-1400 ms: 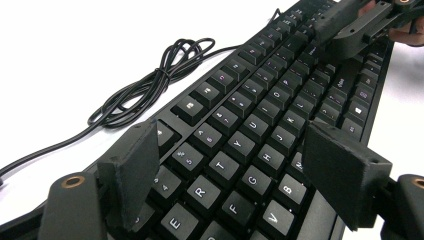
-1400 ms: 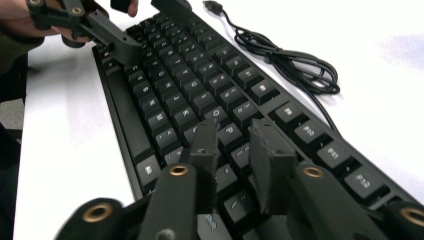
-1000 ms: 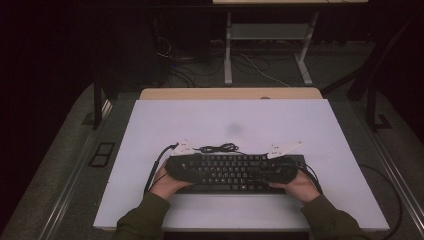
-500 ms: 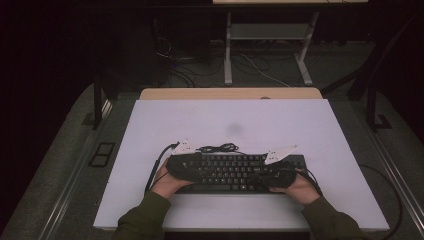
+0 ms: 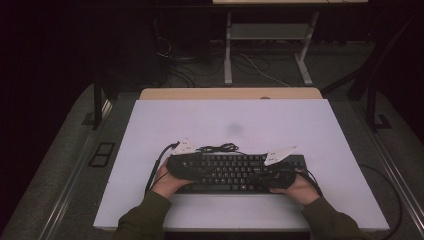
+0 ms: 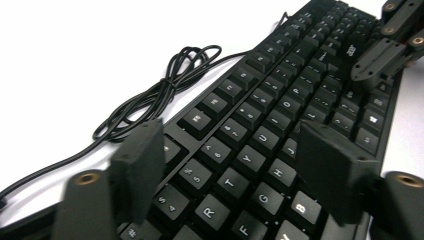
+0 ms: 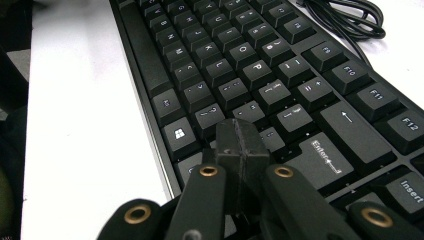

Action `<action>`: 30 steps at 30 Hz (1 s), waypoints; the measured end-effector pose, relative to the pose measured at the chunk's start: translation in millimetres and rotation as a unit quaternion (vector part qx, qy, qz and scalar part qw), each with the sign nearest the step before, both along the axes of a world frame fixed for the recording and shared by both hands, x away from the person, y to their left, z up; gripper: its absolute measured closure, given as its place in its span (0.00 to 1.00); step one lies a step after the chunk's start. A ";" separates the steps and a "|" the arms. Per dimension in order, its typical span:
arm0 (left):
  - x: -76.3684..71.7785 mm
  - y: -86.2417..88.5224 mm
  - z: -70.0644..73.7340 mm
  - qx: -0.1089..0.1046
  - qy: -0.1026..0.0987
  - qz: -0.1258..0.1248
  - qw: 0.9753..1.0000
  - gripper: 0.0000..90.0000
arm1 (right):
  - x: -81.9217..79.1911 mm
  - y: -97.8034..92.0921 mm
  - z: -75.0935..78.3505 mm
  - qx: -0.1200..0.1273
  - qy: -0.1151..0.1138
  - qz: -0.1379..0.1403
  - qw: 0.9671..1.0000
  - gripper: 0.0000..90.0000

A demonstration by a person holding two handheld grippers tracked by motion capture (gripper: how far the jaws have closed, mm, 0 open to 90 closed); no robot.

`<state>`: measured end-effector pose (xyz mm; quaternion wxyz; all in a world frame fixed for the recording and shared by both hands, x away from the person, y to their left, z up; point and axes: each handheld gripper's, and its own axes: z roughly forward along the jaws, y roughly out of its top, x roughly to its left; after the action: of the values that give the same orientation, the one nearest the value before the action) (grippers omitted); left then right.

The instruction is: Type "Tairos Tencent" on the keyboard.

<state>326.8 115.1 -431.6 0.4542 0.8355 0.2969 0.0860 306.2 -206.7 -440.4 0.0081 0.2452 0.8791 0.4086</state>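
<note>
Nearest to the person, at the front of the white tabletop (image 5: 150,130), lies the black full-size keyboard with white-lettered keys (image 5: 235,172), long side toward the sleeves. A tool sits over each end of it. The left tool (image 5: 181,162) hovers with its two black jaws spread wide; in the left gripper view they straddle the letter rows around T and Y, and nothing is between them. The right tool (image 7: 239,141) has its jaws pressed together into one blunt tip, low over the keys just near the Enter key (image 7: 322,156); whether that tip touches a key I cannot tell.

The work looks to me like key pressing or steadying the board. To do it well, I'd keep the closed right tip square above a single cap and bring it straight down, since the neighbouring keys sit close and a slanted approach would likely catch two. The open left tool would serve best resting lightly on the board's left end, so it does not skate on the smooth surface.

Farther back, the thin black coiled cable (image 5: 218,148) lies loose on the tabletop just behind the keyboard's rear edge, well out of the way.
</note>
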 end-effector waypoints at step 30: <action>2.1 -4.5 -2.8 0.045 0.020 -0.032 0.998 0.99 | -0.3 0.0 0.0 -0.001 0.000 0.000 1.000 1.00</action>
<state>328.9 110.6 -434.4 0.4124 0.8658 0.2751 0.0685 306.0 -206.7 -440.4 0.0085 0.2451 0.8795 0.4079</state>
